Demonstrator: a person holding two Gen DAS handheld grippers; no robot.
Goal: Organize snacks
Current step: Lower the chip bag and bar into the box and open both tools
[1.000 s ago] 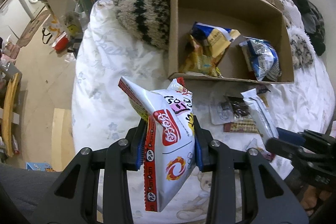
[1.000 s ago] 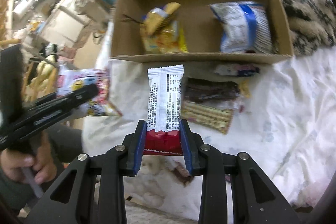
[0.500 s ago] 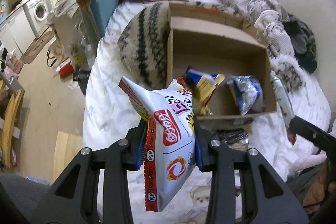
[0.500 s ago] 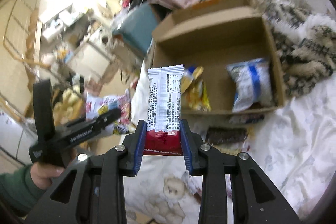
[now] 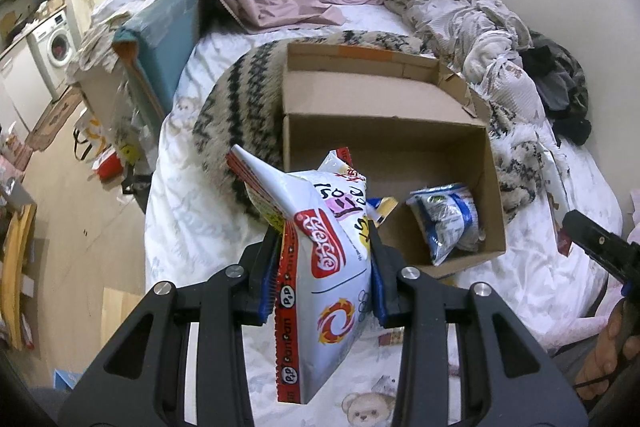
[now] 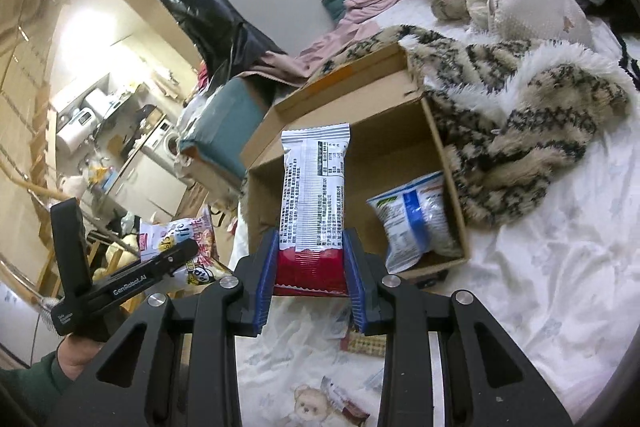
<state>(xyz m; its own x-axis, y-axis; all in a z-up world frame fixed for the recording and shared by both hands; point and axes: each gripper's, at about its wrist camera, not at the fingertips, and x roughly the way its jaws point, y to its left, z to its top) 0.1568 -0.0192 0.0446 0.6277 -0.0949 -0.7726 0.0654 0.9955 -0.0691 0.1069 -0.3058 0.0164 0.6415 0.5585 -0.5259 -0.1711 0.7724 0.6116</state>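
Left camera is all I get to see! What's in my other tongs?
Observer: A long snack bar, white with a red end. The right tongs are shut on the red end.
Operator: Which way does it point?
Observer: Straight out from the tongs toward the cardboard box, with its small-print side facing the camera.
Operator: Can you see my left hand?
Observer: Yes, the left hand shows with a green sleeve. It holds the left tongs, shut on the chip bag.
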